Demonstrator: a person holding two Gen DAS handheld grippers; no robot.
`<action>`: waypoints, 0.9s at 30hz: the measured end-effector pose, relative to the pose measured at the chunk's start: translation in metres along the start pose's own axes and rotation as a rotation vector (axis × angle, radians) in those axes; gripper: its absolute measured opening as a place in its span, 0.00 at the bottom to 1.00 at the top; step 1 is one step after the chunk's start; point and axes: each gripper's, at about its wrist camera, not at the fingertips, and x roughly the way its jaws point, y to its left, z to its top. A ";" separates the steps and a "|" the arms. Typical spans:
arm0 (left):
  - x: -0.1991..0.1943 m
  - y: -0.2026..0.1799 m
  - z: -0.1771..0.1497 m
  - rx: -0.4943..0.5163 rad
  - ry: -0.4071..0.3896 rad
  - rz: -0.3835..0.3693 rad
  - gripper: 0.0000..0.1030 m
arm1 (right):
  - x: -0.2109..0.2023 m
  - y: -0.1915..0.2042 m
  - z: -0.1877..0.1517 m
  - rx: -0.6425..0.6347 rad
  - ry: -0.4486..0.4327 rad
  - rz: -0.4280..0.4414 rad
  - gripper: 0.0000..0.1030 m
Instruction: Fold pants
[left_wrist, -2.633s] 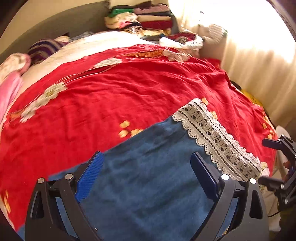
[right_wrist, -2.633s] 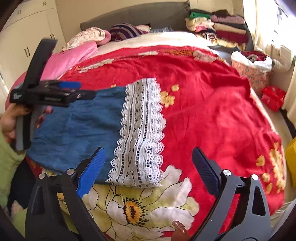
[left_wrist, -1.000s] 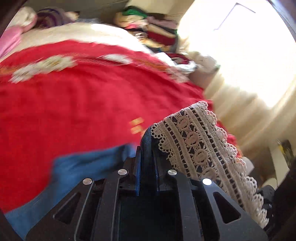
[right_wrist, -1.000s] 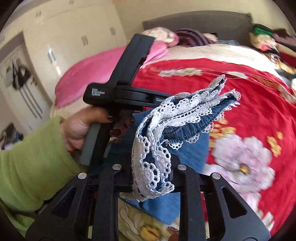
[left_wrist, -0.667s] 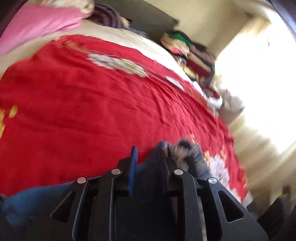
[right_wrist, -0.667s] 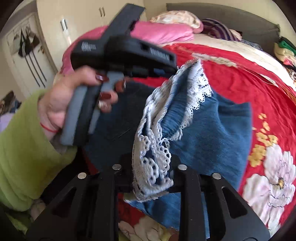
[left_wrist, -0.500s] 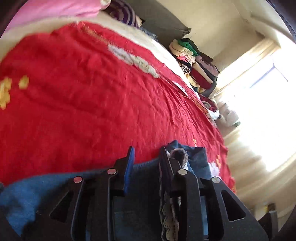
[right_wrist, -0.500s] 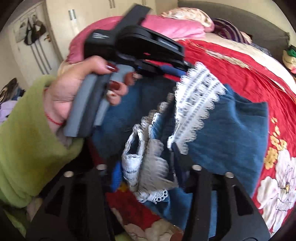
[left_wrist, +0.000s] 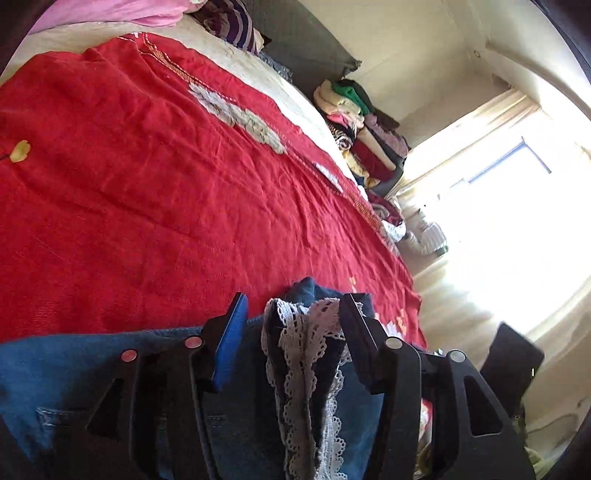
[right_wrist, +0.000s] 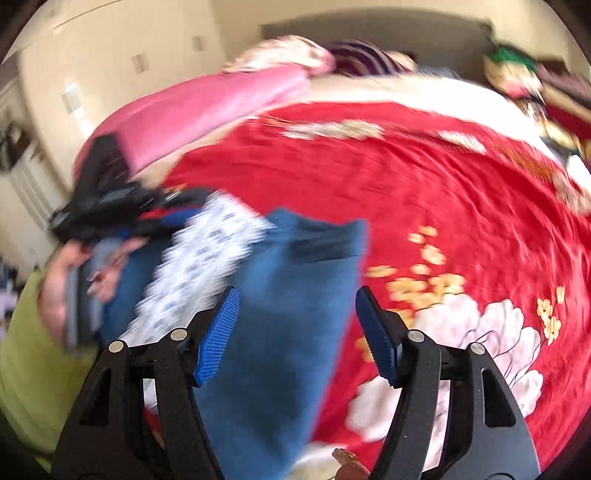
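The blue denim pants (right_wrist: 291, 295) lie folded over on the red bedspread (right_wrist: 424, 177), their white lace hem (right_wrist: 207, 243) lying toward the waist end. My right gripper (right_wrist: 295, 325) is open above the fold and holds nothing. My left gripper (left_wrist: 291, 325) is open too; the bunched lace hem (left_wrist: 306, 354) sits loose between its jaws over the denim (left_wrist: 66, 373). The left gripper also shows in the right wrist view (right_wrist: 110, 206), at the left by the lace. That view is blurred.
A pink quilt (right_wrist: 207, 103) and pillows lie at the head of the bed. Stacked folded clothes (left_wrist: 362, 129) sit at the far corner by the bright window (left_wrist: 498, 221). The red bedspread (left_wrist: 147, 166) stretches ahead of the pants.
Both grippers carried the lace hem over toward the waist, folding the pants. Both then opened and let the hem go; the right gripper has drawn back.
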 end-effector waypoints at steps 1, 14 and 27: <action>0.002 0.001 0.000 -0.003 0.008 0.006 0.49 | 0.004 -0.007 0.005 0.015 0.002 -0.002 0.57; 0.007 0.019 -0.001 -0.133 0.022 -0.152 0.53 | 0.028 -0.007 0.019 0.005 0.006 0.010 0.57; 0.025 0.001 -0.007 -0.050 0.018 0.063 0.59 | 0.058 -0.036 0.040 0.053 0.051 -0.021 0.57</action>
